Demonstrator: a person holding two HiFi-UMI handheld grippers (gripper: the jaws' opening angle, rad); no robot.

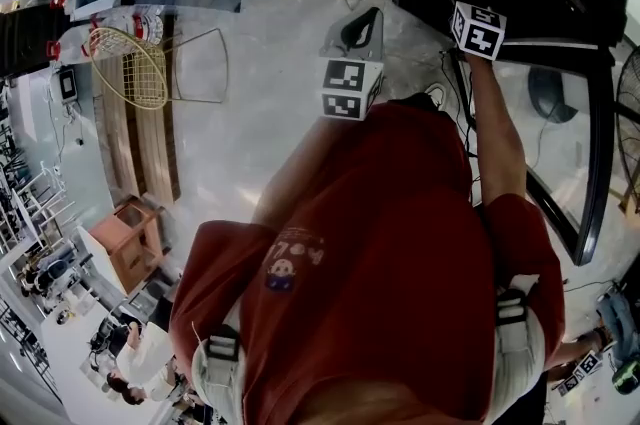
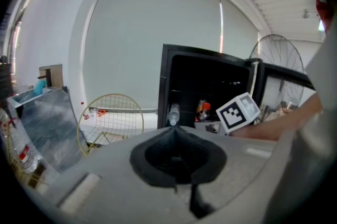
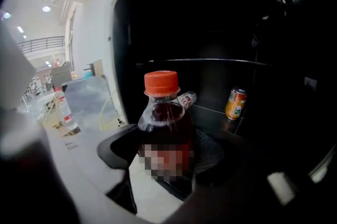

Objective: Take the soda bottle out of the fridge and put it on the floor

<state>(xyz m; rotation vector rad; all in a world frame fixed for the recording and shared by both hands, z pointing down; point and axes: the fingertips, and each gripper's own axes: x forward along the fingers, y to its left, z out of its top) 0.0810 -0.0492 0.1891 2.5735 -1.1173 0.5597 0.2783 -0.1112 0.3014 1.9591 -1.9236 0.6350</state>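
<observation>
The soda bottle stands upright, orange cap on top, between the jaws of the right gripper; the jaws stand wide and their pads hug its body, so I judge it gripped; it is at the mouth of the fridge, where an orange can and a clear bottle sit on the shelf behind; the left gripper waits outside, jaws together and empty; the floor lies below, back toward the person, so the right hand must carry it down.
</observation>
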